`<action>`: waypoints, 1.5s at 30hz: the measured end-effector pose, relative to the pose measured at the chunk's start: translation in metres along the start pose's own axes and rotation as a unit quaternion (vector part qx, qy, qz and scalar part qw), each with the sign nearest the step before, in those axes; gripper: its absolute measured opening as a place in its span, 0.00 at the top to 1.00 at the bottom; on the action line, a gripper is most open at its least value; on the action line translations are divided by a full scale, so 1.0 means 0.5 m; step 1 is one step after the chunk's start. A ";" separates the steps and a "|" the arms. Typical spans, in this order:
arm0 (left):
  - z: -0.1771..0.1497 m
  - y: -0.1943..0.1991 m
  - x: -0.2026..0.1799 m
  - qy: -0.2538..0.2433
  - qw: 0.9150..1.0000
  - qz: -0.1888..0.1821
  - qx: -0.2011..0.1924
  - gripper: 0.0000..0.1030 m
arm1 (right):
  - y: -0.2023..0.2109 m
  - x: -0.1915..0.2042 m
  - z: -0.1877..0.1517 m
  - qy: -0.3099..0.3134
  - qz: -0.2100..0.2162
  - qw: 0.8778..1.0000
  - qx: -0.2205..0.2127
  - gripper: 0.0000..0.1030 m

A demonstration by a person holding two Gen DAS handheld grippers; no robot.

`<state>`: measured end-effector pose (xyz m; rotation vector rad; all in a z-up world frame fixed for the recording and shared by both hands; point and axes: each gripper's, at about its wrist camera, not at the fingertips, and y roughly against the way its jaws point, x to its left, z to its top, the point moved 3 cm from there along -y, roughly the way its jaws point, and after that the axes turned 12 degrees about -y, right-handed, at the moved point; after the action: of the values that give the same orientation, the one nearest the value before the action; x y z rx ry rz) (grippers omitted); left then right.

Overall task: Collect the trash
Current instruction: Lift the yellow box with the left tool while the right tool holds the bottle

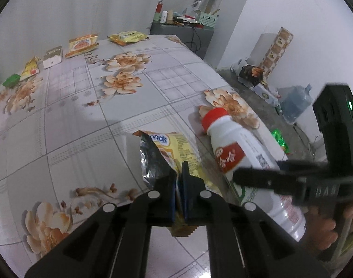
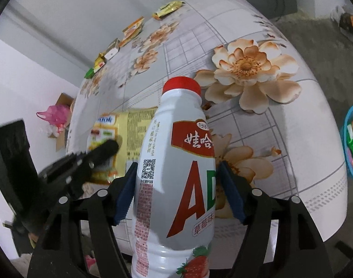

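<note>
My left gripper (image 1: 179, 185) is shut on a torn yellow snack wrapper (image 1: 174, 150), held above the flowered table (image 1: 83, 120). The wrapper also shows in the right wrist view (image 2: 130, 129), with the left gripper (image 2: 102, 153) clamped on it. My right gripper (image 2: 176, 185) is shut on a white milk-drink bottle (image 2: 176, 173) with a red cap and red label. The bottle (image 1: 234, 148) appears in the left wrist view just right of the wrapper, with the right gripper (image 1: 269, 176) across it.
Several wrappers and small boxes lie along the table's far edge: a yellow packet (image 1: 127, 37), an orange packet (image 1: 82, 45), a white box (image 1: 52, 56), a green box (image 1: 11, 80). A blue basket (image 2: 352, 143) with trash sits right of the table. A water jug (image 1: 297, 103) stands on the floor.
</note>
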<state>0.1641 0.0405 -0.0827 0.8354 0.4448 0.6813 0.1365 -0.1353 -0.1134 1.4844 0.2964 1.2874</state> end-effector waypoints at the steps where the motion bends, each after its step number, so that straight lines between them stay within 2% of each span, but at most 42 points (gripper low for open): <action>1: -0.003 0.000 -0.003 -0.001 1.000 0.002 0.001 0.96 | -0.001 0.000 0.001 0.001 0.000 1.000 0.002 0.35; 3: -0.008 -0.001 -0.006 -0.003 1.000 0.006 0.001 0.96 | -0.002 0.003 0.000 0.003 0.000 1.000 0.002 0.35; 10: -0.018 0.005 -0.019 -0.014 1.000 0.018 -0.005 0.96 | -0.009 0.004 0.001 -0.001 0.009 1.000 0.005 0.44; 23: -0.018 0.029 -0.027 -0.027 0.999 0.033 -0.023 0.96 | 0.005 -0.009 -0.005 -0.025 0.021 0.999 -0.008 0.45; 35: -0.003 0.078 -0.065 -0.041 0.998 0.028 -0.048 0.96 | 0.083 -0.038 -0.022 -0.049 0.056 0.996 -0.048 0.45; 45: 0.029 0.099 -0.141 -0.075 0.995 0.013 -0.060 0.96 | 0.169 -0.120 -0.048 -0.093 0.094 0.987 -0.093 0.45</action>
<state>0.1049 0.0074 -0.0277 0.7737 0.2553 0.6573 0.0575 -0.1986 -0.0813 1.4840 -0.0871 1.2743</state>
